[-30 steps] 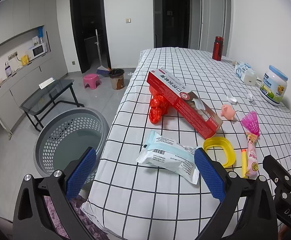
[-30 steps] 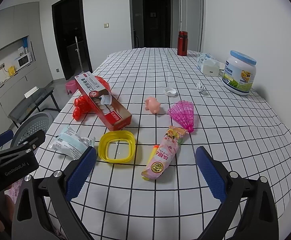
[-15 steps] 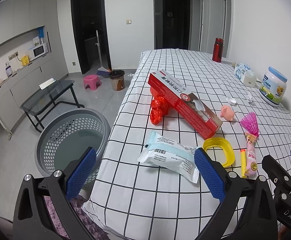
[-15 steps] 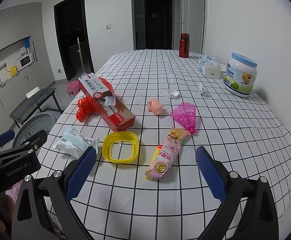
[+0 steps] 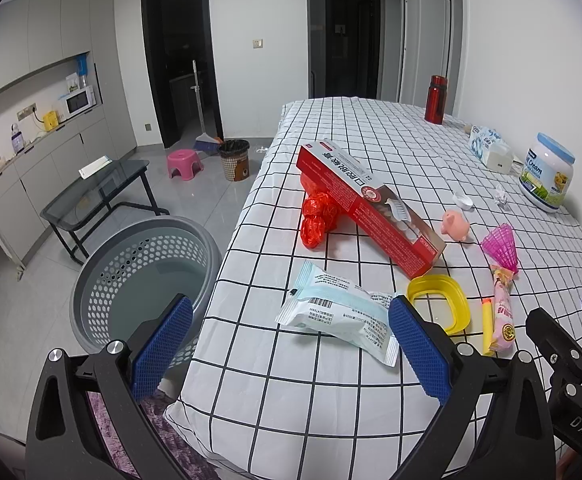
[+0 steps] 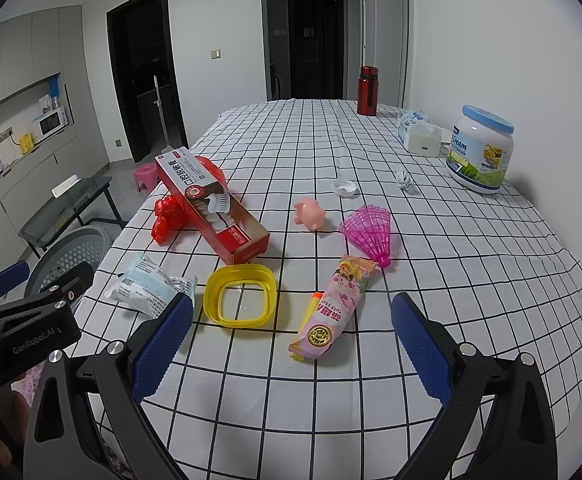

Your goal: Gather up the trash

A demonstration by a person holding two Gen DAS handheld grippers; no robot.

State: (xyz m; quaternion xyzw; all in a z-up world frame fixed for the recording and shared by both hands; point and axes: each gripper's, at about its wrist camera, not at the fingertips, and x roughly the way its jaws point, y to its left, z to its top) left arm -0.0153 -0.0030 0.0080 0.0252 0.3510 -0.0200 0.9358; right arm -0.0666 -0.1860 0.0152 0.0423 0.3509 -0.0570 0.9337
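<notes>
Trash lies on the checked tablecloth: a pale blue wrapper pack (image 5: 339,314) (image 6: 151,290), a red toothpaste box (image 5: 367,204) (image 6: 211,204), crumpled red foil (image 5: 317,218) (image 6: 167,218), a yellow ring lid (image 5: 439,304) (image 6: 241,296), a pink snack wrapper (image 5: 503,312) (image 6: 331,312) and a crumpled paper ball (image 6: 405,179). A grey perforated basket (image 5: 143,280) (image 6: 69,254) stands on the floor left of the table. My left gripper (image 5: 291,344) is open above the near table corner, short of the blue pack. My right gripper (image 6: 291,348) is open, short of the pink wrapper.
A pink pig toy (image 6: 310,213), a pink shuttlecock (image 6: 371,236), a white cap (image 6: 345,189), a cream jar (image 6: 481,148), a tissue pack (image 6: 419,134) and a red bottle (image 6: 367,90) sit farther back. A glass side table (image 5: 95,194), a pink stool (image 5: 185,162) and a small bin (image 5: 235,158) stand on the floor.
Both grippers have drawn back and up a little, so the table items sit slightly farther away. Both stay open and nothing on the table has moved.
</notes>
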